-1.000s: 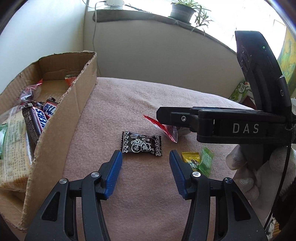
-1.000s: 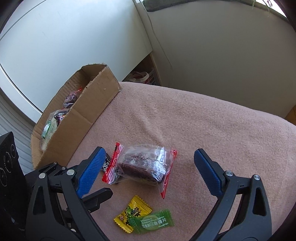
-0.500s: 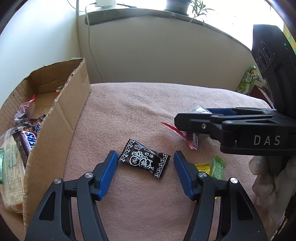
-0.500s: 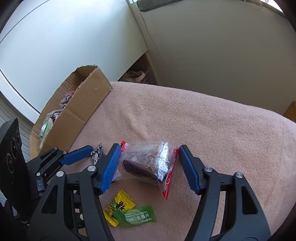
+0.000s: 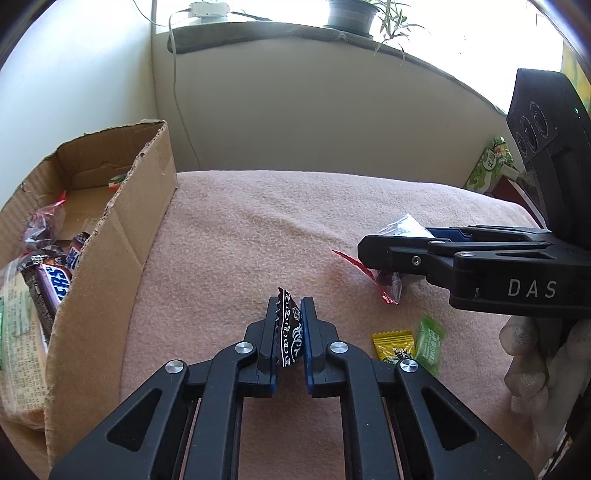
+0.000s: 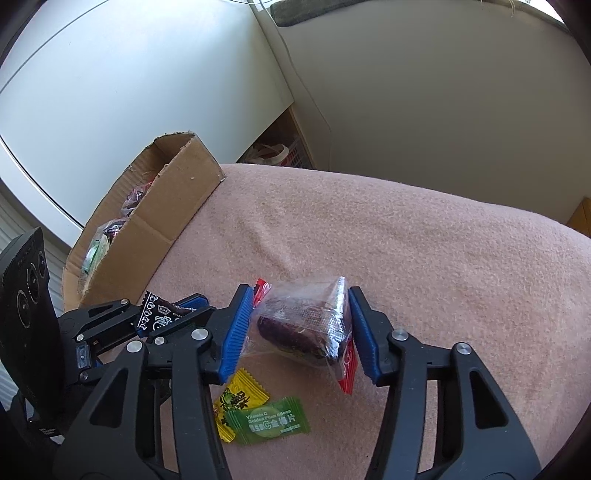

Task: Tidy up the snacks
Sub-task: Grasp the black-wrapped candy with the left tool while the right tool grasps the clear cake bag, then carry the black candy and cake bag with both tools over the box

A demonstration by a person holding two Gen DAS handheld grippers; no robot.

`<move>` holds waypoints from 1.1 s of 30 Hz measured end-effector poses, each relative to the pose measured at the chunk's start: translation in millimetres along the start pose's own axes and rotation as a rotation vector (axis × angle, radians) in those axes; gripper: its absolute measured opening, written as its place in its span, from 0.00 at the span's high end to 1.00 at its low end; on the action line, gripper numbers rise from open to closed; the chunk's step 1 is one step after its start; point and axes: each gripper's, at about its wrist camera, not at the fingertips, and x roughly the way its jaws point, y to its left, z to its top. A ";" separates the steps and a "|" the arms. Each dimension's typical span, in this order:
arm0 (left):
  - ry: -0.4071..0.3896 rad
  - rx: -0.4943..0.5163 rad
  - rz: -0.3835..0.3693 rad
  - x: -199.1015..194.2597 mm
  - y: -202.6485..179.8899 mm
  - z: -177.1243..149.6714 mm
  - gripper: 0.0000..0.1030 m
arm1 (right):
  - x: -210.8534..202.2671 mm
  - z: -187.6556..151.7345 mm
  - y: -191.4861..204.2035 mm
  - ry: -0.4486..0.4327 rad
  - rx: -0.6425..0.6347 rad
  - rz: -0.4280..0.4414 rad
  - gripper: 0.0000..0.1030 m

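Your left gripper (image 5: 288, 334) is clenched on the black candy (image 5: 289, 338) — wrapper crumpled upright between its pads. Your right gripper (image 6: 301, 334) is closing — its pads already press the clear date packet (image 6: 301, 328); the cardboard box (image 5: 122, 254) sits off to the left.

A lived-in home room is showing here, not a lab or shop: a potted plant (image 5: 352, 14) is sitting on the windowsill (image 5: 258, 31) with daylight pouring in behind it. Below that sill a plain cream wall is running down to a counter draped in a pink fleece blanket (image 5: 266, 229). Left of the blanket a torn cardboard box (image 5: 147, 206) is holding wrapped snacks, and a white cable (image 5: 177, 85) is hanging down the wall.
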 end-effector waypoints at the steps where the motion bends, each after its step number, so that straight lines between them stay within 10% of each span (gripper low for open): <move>1: -0.003 -0.004 -0.004 -0.3 0.6 0.1 0.92 | -0.5 -0.4 0.0 -0.001 -0.001 0.001 0.48; 33: -0.169 -0.039 -0.117 -95.1 23.0 -15.1 0.92 | -60.1 -4.6 46.1 -0.112 -0.046 -0.010 0.49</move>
